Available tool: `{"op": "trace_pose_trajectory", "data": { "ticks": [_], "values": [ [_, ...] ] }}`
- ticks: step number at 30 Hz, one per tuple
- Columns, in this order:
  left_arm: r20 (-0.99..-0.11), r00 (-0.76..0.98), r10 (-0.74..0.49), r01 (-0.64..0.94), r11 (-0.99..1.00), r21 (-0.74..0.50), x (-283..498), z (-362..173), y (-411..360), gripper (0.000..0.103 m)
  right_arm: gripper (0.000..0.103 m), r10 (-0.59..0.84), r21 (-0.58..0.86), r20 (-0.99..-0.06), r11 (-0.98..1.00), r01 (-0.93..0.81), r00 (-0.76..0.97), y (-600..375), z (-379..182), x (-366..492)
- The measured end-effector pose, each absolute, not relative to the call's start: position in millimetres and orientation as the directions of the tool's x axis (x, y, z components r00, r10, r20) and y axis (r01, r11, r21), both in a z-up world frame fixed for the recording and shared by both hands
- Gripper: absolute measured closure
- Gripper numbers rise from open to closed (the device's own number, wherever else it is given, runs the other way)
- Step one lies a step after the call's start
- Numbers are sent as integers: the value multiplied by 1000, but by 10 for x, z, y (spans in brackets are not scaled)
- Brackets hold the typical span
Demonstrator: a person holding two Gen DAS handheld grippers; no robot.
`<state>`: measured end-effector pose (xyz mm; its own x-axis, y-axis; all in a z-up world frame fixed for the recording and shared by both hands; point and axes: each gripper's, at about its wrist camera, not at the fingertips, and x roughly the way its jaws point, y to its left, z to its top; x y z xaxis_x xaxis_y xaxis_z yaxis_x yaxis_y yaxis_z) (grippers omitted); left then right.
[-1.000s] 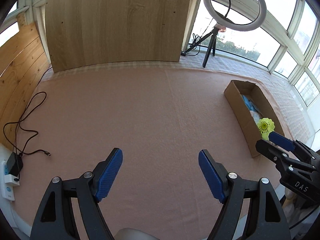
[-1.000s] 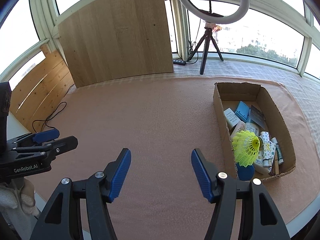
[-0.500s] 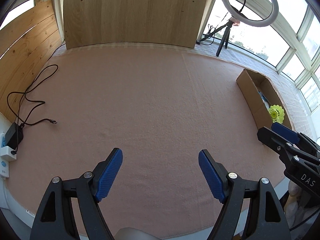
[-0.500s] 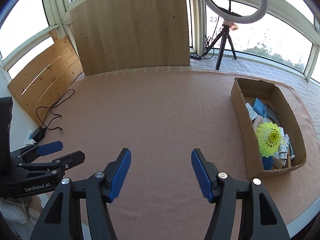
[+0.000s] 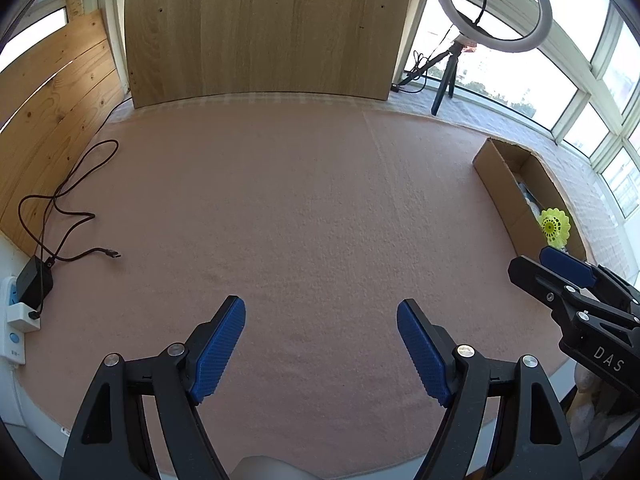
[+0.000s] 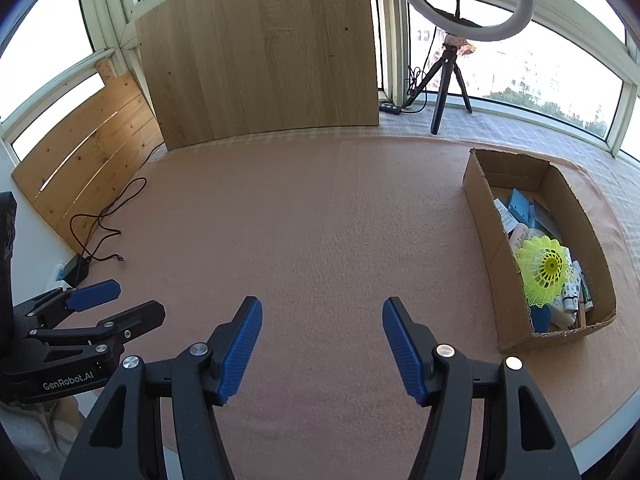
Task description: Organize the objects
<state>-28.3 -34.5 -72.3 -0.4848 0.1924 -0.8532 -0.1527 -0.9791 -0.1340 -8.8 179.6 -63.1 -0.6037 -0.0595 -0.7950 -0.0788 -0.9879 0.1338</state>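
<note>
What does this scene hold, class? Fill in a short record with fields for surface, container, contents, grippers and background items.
surface: pink cloth-covered table
container: cardboard box, open-topped, on the table's right side
contents: yellow shuttlecock on top of small bottles and packets
left gripper: jaws apart, holding nothing
right gripper: jaws apart, holding nothing
background: ring light on tripod, wooden board, black cable at left

Two wrist fisheyes looking forward and down over a pink mat [image 5: 304, 208], from its near edge. Shared: wooden board [image 6: 264, 52], ring light [image 5: 494, 4], cardboard box [image 6: 486, 240], each other's gripper.
</note>
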Motion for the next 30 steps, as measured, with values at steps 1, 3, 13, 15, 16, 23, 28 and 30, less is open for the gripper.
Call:
{"op": "trace_pose_trajectory", "data": {
  "ticks": [1,3,13,15,16,23,28,30],
  "values": [
    [-853,-485,193,-153,-979,-134,-287,-723,-340,22,44,-60,136,-796,-987,-82,-603,1805,-634,-90],
    [-854,-482,193,-153,-979,-135,-304,-727,-336,22,44,-60,138,-797,-987,-85,-600,1819,-642,-100],
    [-854,-484,193,-153,-979,-134,-343,-731,-326,22,44,-60,137,-803,-987,-85,-593,1832,-665,-126],
    [-855,-482,192,-153,-979,-134,-350,-731,-317,22,44,-60,138,-803,-987,-87,-593,1836,-665,-127],
    [-855,-482,192,-152,-979,-134,-355,-734,-316,22,44,-60,138,-803,-987,-87,-593,1841,-666,-130],
    [-856,-480,191,-152,-979,-134,-364,-746,-298,22,44,-58,138,-802,-986,-91,-594,1859,-674,-134],
    [-855,-481,193,-151,-979,-135,-367,-750,-287,22,44,-57,140,-804,-986,-94,-592,1869,-690,-135],
    [-855,-481,192,-152,-979,-134,-374,-751,-286,22,44,-58,140,-804,-986,-94,-592,1871,-690,-135]
  ]
}}
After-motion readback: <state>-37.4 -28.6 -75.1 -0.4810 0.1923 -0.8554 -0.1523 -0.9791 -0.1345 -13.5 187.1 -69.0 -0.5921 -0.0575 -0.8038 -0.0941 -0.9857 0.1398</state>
